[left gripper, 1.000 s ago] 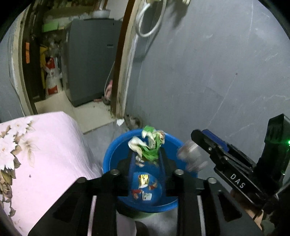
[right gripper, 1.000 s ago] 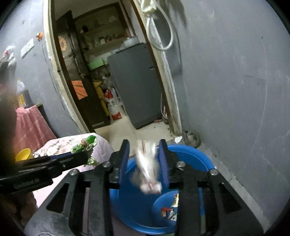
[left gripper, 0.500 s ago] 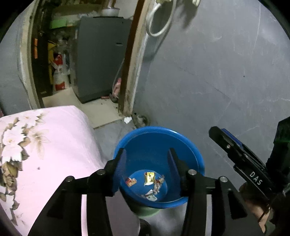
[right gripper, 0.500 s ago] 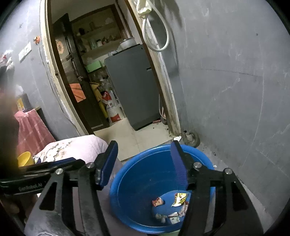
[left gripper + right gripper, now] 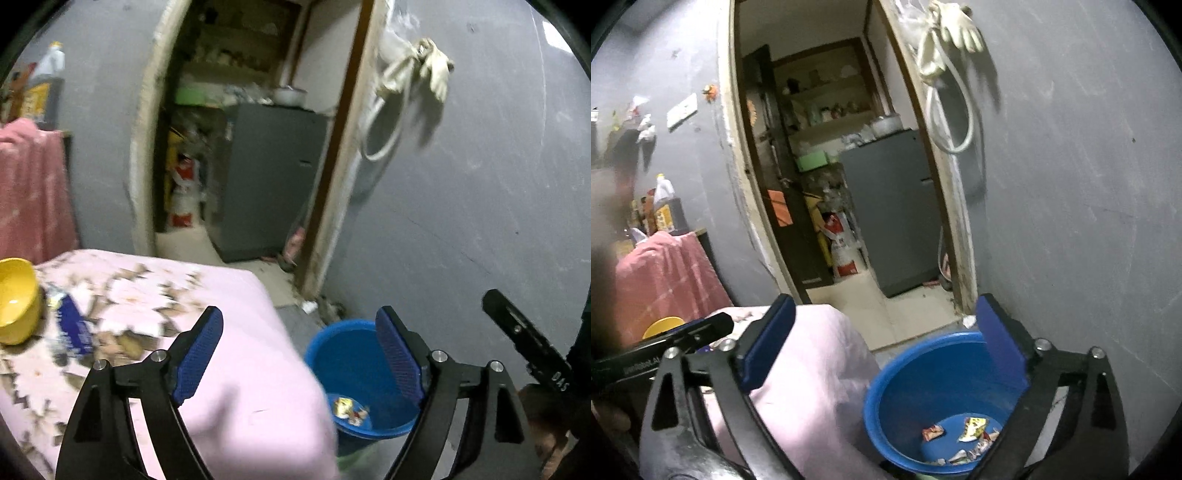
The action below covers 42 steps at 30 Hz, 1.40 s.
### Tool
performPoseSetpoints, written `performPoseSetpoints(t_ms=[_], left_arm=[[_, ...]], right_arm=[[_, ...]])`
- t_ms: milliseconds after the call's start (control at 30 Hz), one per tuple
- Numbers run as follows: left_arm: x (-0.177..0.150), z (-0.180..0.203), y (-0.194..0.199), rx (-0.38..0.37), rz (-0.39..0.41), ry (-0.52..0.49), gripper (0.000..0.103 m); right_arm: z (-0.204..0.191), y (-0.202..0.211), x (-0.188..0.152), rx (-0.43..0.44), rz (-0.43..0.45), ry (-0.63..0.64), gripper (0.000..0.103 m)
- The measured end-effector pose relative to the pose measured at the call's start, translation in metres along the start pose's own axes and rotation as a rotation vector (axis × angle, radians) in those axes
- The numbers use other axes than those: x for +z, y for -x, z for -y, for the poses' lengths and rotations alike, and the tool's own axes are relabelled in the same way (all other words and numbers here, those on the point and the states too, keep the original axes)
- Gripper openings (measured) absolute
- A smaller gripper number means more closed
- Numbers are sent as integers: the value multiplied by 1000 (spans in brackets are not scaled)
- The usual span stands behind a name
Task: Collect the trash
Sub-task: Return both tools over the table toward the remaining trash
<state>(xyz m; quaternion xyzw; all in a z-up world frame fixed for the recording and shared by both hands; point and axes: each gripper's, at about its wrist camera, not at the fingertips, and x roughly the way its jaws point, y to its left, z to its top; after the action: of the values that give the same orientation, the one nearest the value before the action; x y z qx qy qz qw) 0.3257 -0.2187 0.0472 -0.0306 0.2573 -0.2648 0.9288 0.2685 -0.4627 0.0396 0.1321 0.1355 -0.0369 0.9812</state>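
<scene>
Both tongs, left [image 5: 299, 354] and right [image 5: 884, 343], have just been opening and stand wide apart with nothing between them. Below and ahead, crumpled wrappers [image 5: 967, 437] lie in the round blue plastic tub [image 5: 945, 373], beside the pink flowered bedspread [image 5: 229, 332].

Black tool [image 5: 299, 354] frames — blue textured pads [image 5: 197, 356], silver screws.

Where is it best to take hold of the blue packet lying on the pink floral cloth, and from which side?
Probably the blue packet at its long edges, from above: it lies flat on the pink floral cloth. The yellow bowl stands close beside it.
</scene>
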Motion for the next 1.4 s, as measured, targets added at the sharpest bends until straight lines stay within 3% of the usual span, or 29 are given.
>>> performPoseSetpoints(t_ms=[133,667,1133,1400], left_arm=[[0,-17,31,82,74,10,98],[-31,-93,143,360,286,48,101],[-65,-142,184,533,350,91,101],[-70,-161,175,553,339,117,101]], right_arm=[[-25,7,1,38,24,19,103],[-139,29,-19,215,119,109,103],[-205,25,-42,294,124,182,103],[-226,1,-57,314,89,254,103]])
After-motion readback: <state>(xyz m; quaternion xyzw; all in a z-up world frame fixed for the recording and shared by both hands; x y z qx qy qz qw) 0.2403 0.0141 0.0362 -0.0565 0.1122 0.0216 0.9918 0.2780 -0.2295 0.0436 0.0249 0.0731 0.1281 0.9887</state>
